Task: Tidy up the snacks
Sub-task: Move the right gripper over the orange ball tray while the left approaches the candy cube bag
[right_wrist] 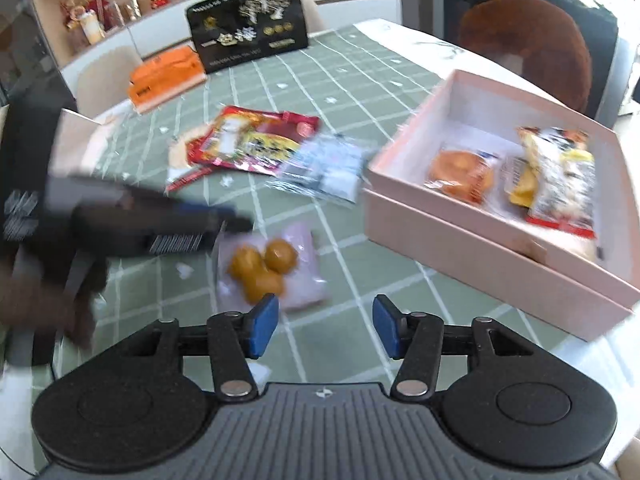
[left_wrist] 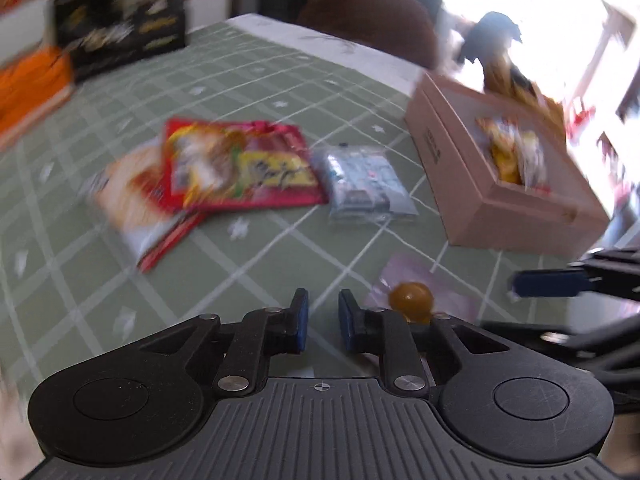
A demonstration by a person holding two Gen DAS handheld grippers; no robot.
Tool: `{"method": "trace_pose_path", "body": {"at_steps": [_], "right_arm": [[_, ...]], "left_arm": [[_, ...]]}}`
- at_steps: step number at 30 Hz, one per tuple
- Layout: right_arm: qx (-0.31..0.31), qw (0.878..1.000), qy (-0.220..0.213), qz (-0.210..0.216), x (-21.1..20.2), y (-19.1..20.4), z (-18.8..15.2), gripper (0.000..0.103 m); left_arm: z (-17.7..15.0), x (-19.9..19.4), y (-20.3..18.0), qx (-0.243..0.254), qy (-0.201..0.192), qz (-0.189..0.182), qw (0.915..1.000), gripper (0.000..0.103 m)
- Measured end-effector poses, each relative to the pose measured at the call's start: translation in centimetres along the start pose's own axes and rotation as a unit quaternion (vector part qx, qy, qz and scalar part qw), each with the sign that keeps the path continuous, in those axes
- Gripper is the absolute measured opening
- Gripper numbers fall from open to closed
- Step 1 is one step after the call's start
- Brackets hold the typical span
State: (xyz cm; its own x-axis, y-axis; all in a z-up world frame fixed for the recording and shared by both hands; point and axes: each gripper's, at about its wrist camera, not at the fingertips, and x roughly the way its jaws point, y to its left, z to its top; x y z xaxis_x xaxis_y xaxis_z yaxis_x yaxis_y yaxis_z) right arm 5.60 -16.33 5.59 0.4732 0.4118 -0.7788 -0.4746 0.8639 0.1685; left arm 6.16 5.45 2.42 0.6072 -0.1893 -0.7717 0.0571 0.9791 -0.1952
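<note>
2 wrist fisheye views, both looking steeply down over the same counter (left_wrist: 248,80).

The left wrist view sits low and close above the green checked cloth, facing the far dark chair (left_wrist: 372,20), with the pink box (left_wrist: 460,184) at its right. The right wrist view looks from further right, with the pink box (right_wrist: 480,248) nearer. Both share the red packet (left_wrist: 240,164) (right_wrist: 256,140), the black box (left_wrist: 120,28) (right_wrist: 248,36) and the pouch of brown balls (left_wrist: 412,300) (right_wrist: 268,268).

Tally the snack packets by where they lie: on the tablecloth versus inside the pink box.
On the tablecloth: 4 (red packet, pale packet under it, silvery-blue packet, clear packet of brown balls)
In the pink box: 2 (round pastry, yellow-red packet)
Total: 6
</note>
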Motion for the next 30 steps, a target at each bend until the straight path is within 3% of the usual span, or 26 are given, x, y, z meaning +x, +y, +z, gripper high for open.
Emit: {"method": "trace_pose_path", "body": {"at_steps": [2,7,8,9,15,18,20,23,26,30], "right_arm": [[0.004,1.000,-0.003,0.008,1.0,0.6,0.9,0.069],[-0.029,1.000,0.000,-0.002,3.7,3.5,2.2,0.067],[-0.037,0.999,0.007,-0.001,4.1,4.0,2.1,0.061],[-0.043,0.999,0.019,-0.001,4.4,4.5,2.1,0.048],[-0.056,0.997,0.025,-0.035,2.4,5.7,-1.0,0.048],[-0.027,0.998,0.027,-0.046,1.1,4.4,-2.1,0.048],[-0.017,0.997,0.027,-0.067,0.5,3.4,-2.6,0.048],[0.018,0.994,0.023,-0.103,-0.3,1.3,-3.2,0.048],[0.069,0.992,0.018,-0.103,-1.2,-1.1,-3.8,0.048],[0.070,0.992,0.020,-0.100,-1.4,-1.8,-4.0,0.048]], "left_arm": [[-0.5,-1.4,1.0,-0.040,-0.010,0.006,0.9991,0.022],[2.3,-2.5,1.9,-0.069,-0.034,0.002,0.9970,0.022],[3.3,-2.2,1.5,-0.061,-0.039,-0.009,0.9973,0.022],[4.4,-1.6,1.0,-0.051,-0.038,-0.021,0.9978,0.023],[10.0,4.7,-3.0,0.007,-0.068,-0.030,0.9972,0.026],[11.2,8.6,-5.0,0.072,-0.043,-0.004,0.9965,0.028],[10.7,9.6,-5.3,0.101,-0.037,0.006,0.9942,0.027],[8.7,8.6,-4.9,0.112,-0.040,-0.021,0.9927,0.027],[6.0,6.5,-4.9,0.127,-0.032,-0.051,0.9901,0.026],[1.9,3.2,-5.1,0.138,-0.022,-0.081,0.9868,0.026]]}}
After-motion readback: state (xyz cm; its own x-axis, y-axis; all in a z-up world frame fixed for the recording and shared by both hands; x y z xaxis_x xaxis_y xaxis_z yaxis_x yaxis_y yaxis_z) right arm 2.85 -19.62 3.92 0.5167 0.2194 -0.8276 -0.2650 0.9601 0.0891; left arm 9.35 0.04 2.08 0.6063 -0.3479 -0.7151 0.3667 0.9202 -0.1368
